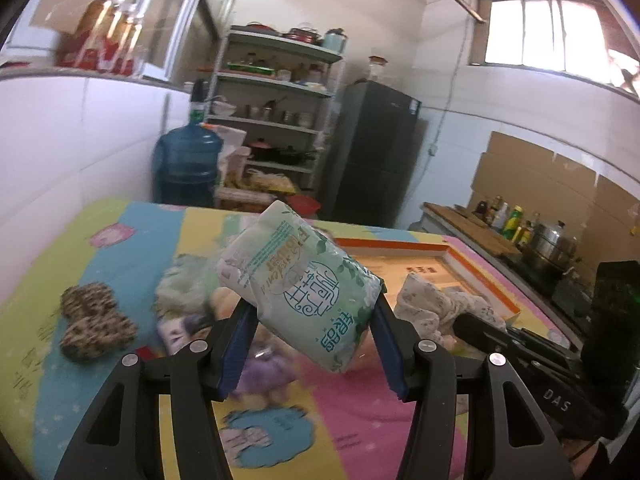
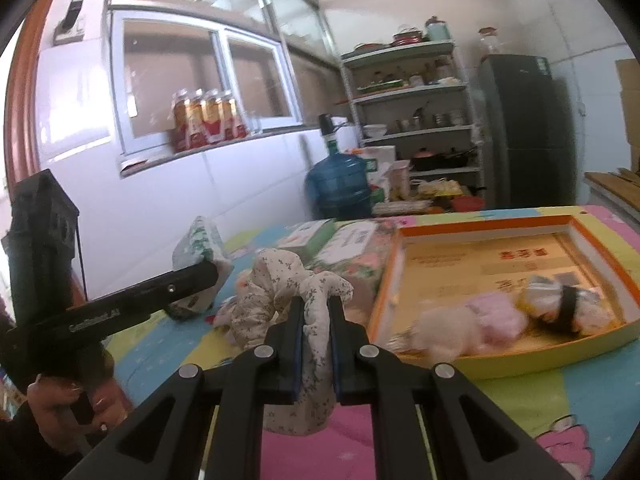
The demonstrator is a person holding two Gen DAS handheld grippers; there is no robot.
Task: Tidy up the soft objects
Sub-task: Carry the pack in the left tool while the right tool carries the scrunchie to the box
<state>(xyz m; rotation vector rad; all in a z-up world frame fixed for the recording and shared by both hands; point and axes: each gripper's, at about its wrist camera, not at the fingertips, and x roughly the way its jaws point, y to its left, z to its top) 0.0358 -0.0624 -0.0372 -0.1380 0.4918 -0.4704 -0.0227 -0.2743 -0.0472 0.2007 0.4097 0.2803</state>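
My left gripper is shut on a green-and-white tissue pack, held tilted above the colourful table mat. The same pack shows at the left of the right wrist view, clamped in the other tool. My right gripper is shut on a white floral cloth, which bunches above the jaws and hangs below them. That cloth also appears at the right of the left wrist view, in front of the orange-rimmed tray. A pink plush toy and a small doll lie in the tray.
A speckled heart-shaped pad lies on the mat at the left. Tissue boxes stand behind the cloth. A blue water jug, shelves and a dark fridge are beyond the table. A hand grips the left tool.
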